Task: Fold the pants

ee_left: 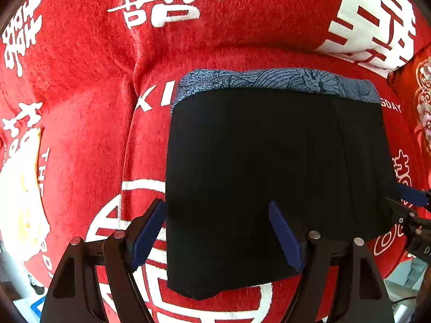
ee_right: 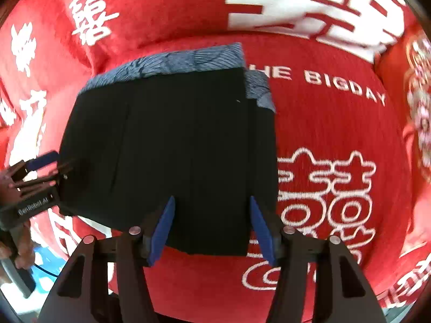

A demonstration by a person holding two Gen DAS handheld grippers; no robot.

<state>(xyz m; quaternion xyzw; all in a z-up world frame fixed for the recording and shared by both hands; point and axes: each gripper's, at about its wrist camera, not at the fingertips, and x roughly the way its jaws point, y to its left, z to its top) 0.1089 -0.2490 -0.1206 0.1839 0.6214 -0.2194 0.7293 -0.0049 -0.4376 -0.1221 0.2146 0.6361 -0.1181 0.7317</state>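
Observation:
The black pants (ee_left: 269,175) with a blue-grey patterned waistband (ee_left: 269,80) lie folded flat on the red cover. My left gripper (ee_left: 218,234) is open, its blue pads astride the pants' near left corner, holding nothing. My right gripper (ee_right: 212,226) is open above the pants' (ee_right: 172,148) near right edge, empty. The waistband (ee_right: 167,62) lies at the far side, with a second layer showing at the right edge. The right gripper's blue tip (ee_left: 412,196) shows at the right edge of the left wrist view. The left gripper (ee_right: 40,161) shows at the left of the right wrist view.
A red plush cover (ee_right: 336,134) with white characters and the words "THE BIG DAY" spreads under the pants over a cushioned seat and backrest (ee_left: 242,13). A red embroidered cushion (ee_left: 423,102) lies at the far right. A hand (ee_right: 10,188) holds the left gripper.

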